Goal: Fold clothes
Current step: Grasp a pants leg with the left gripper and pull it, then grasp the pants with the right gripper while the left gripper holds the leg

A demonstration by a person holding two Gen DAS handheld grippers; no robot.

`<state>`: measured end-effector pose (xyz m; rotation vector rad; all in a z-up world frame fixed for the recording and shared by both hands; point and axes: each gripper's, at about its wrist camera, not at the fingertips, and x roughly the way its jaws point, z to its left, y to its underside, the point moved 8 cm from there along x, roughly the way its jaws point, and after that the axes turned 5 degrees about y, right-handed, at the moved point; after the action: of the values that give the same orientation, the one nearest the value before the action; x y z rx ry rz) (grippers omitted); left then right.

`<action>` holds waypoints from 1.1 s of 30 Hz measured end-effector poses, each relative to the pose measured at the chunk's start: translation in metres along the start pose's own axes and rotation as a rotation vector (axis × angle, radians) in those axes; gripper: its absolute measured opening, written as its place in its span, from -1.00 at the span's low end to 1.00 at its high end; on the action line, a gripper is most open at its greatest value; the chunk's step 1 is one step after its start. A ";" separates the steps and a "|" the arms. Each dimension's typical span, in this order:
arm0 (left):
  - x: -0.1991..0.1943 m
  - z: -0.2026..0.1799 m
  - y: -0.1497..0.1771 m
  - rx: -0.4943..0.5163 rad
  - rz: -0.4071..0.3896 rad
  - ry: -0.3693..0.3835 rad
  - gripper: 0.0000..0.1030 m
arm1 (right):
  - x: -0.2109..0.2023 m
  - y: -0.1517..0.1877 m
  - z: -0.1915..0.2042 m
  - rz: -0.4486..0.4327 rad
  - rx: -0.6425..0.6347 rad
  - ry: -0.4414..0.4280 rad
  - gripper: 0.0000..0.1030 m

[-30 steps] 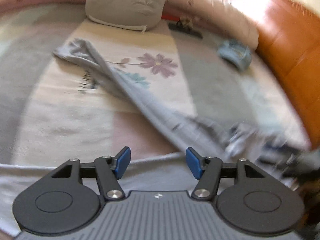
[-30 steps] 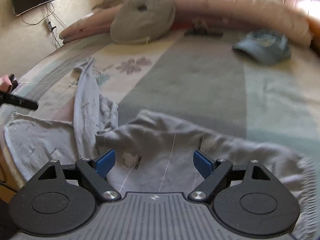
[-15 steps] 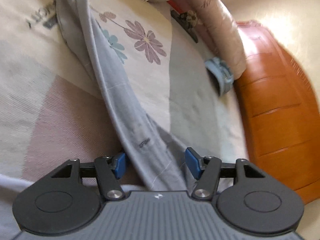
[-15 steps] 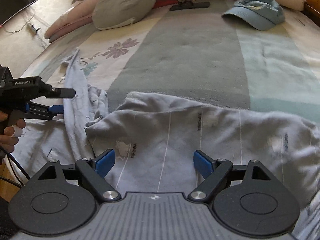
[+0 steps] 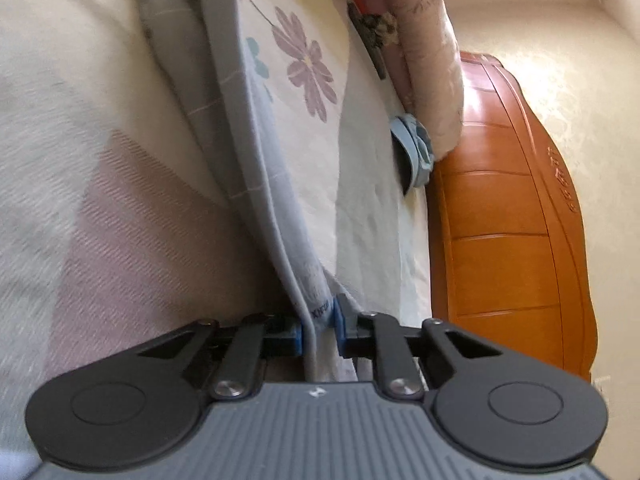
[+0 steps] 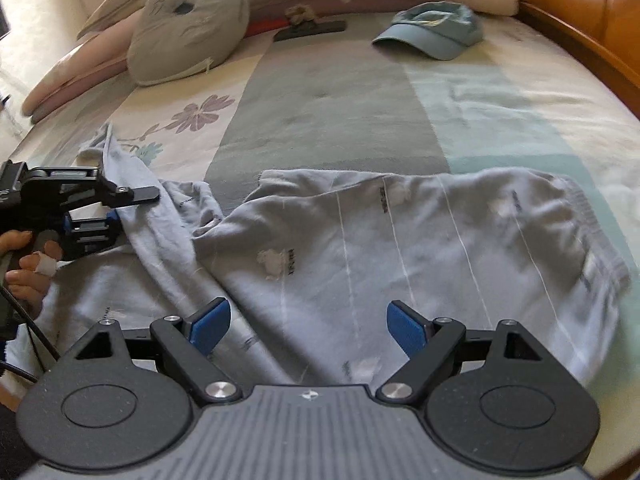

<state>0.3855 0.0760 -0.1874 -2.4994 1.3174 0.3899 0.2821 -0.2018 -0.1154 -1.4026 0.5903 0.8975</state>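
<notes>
Your bed (image 6: 328, 92) is the work surface here, and the grey garment (image 6: 400, 248) lies spread across its near part, body to the right and one long sleeve (image 5: 236, 128) trailing off to the left over the flowered patch of the cover. That sleeve is stretched in a narrow band, which I judge is why you went for it first: it has to come in over the body before any fold can be squared.

The cushion (image 6: 188, 24) and the blue cap (image 6: 432, 32) sit well apart near the headboard (neither is in your way).

Your left gripper (image 5: 318, 328) is closing on the sleeve: its blue pads (image 5: 296, 334) have the bunched fabric between them and already press on it from both sides. In the right wrist view you can see the same gripper (image 6: 96, 220) at the left edge of the cloth, with your hand (image 6: 28, 264) on its handle.

Your right gripper (image 6: 308, 326) hangs over the body of the garment with its jaws wide apart and nothing between them; the cloth lies beneath, and I cannot tell whether the pads touch it.
</notes>
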 end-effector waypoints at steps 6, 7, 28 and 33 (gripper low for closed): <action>0.003 -0.009 0.001 0.063 0.006 -0.077 -0.93 | -0.022 0.008 0.014 -0.018 -0.007 0.057 0.72; 0.001 -0.013 0.002 0.073 -0.001 -0.078 -0.93 | -0.025 0.009 0.014 -0.021 -0.020 0.073 0.72; -0.090 -0.107 0.062 0.311 -0.328 -0.230 -0.93 | -0.020 0.046 0.043 -0.151 -0.827 -0.214 -0.10; -0.104 -0.099 0.083 0.278 -0.349 -0.266 -0.93 | -0.015 0.057 0.034 -0.185 -0.893 -0.177 -0.10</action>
<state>0.2701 0.0721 -0.0683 -2.2867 0.7584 0.4087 0.2218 -0.1747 -0.1322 -2.0909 -0.1215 1.1807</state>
